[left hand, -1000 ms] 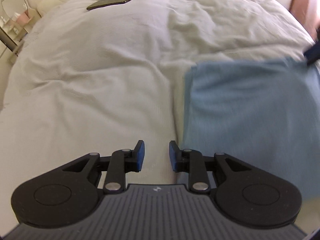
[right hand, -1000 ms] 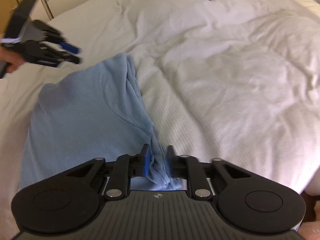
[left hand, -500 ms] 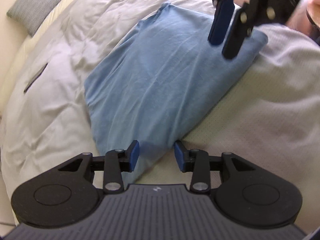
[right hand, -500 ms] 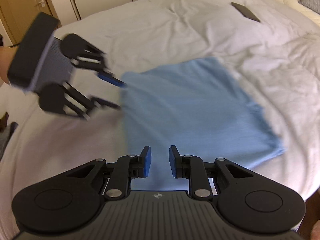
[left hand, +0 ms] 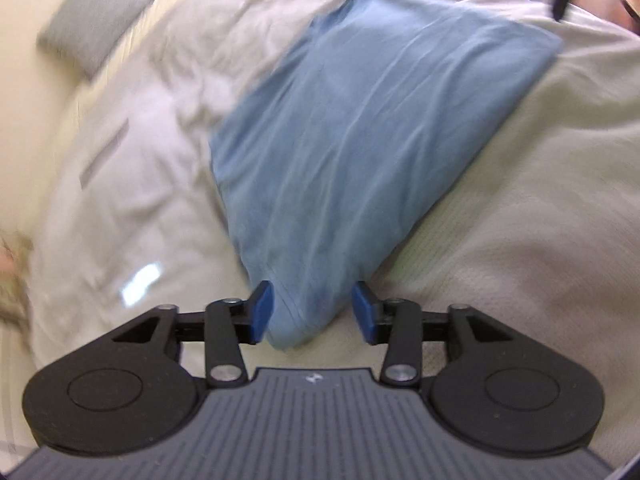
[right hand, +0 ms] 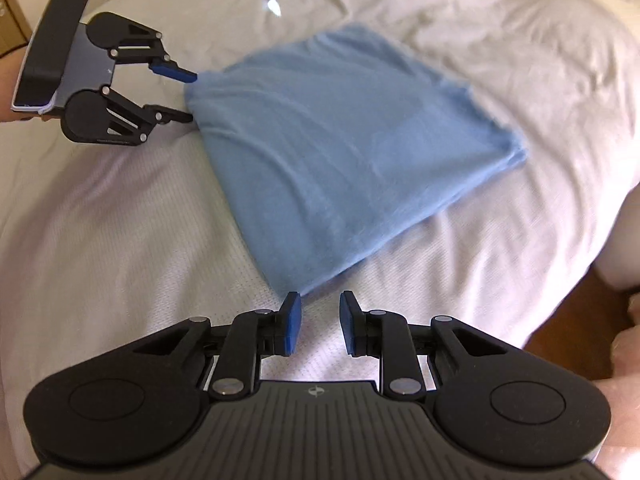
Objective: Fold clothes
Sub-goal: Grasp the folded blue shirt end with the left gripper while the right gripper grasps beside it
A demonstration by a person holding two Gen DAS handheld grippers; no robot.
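The left gripper (left hand: pixel 312 312) had its fingers (left hand: pixel 260 312) spread wide, one on each side of a corner of the folded blue garment (left hand: pixel 360 128); the pads did not press the cloth, and nothing was held. The right wrist view showed the same gripper (right hand: pixel 188 98) at the garment's (right hand: pixel 344 152) far left corner, fingers parted around the edge.

The right gripper (right hand: pixel 318 328) had its fingers (right hand: pixel 291 326) moderately open and empty, positioned just short of the garment's nearest corner, over bare bedding.

The garment lay flat as a roughly square folded stack on the white bed cover (right hand: pixel 120 240), near the bed's front edge. The cover was wrinkled around it. A grey cushion (left hand: pixel 94 34) rested at the far side of the bed, blurred in the left wrist view.
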